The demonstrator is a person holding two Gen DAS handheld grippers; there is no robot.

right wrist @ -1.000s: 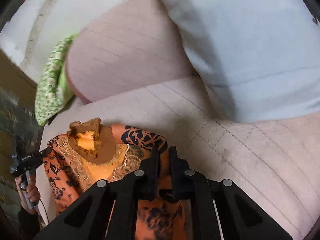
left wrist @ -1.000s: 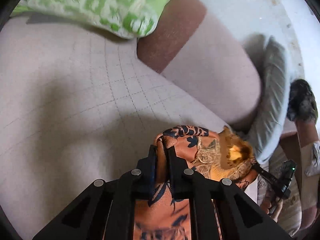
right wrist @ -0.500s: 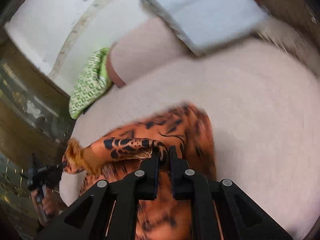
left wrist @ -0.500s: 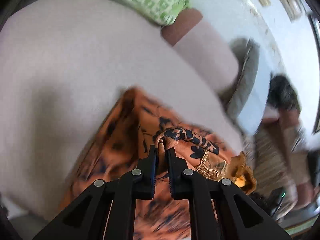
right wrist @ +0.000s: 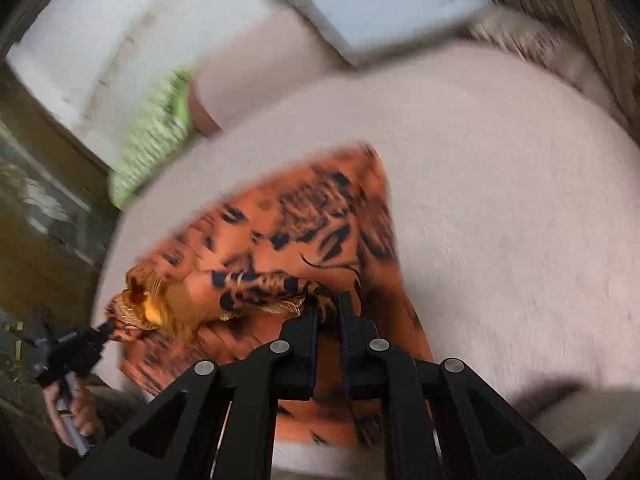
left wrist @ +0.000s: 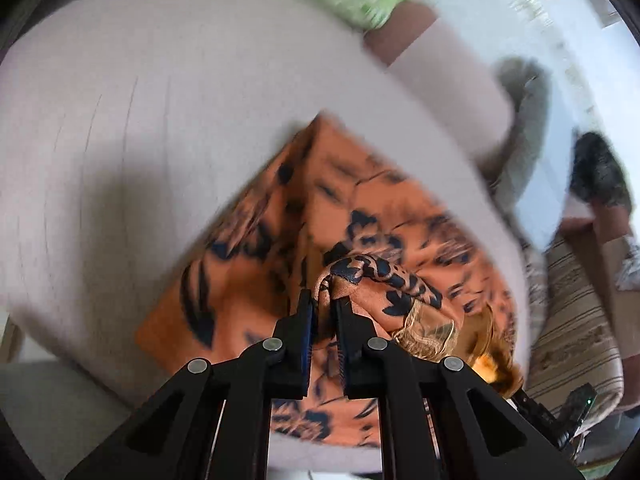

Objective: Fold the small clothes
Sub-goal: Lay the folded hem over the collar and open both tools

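In the left wrist view, the left hand-held gripper has its black jaws nearly closed, pinching a bunched fold of the orange garment with dark blue-black floral print. The garment lies spread on the pale pink quilted bed cover, and its long axis runs from the lower right, where the gold-trimmed neckline is gathered, up and away to a far corner at the picture's centre. Only this view shows the striped beige cushion on the right, with the right hand-held gripper showing dark at the lower right. In the right wrist view, the right hand-held gripper is likewise almost shut on a fold of the same garment, whose neckline points left and whose far hem runs up and right. Only here does a hand appear, gripping the left hand-held gripper, besides a blurred green patterned pillow and a pale blue-grey cushion.
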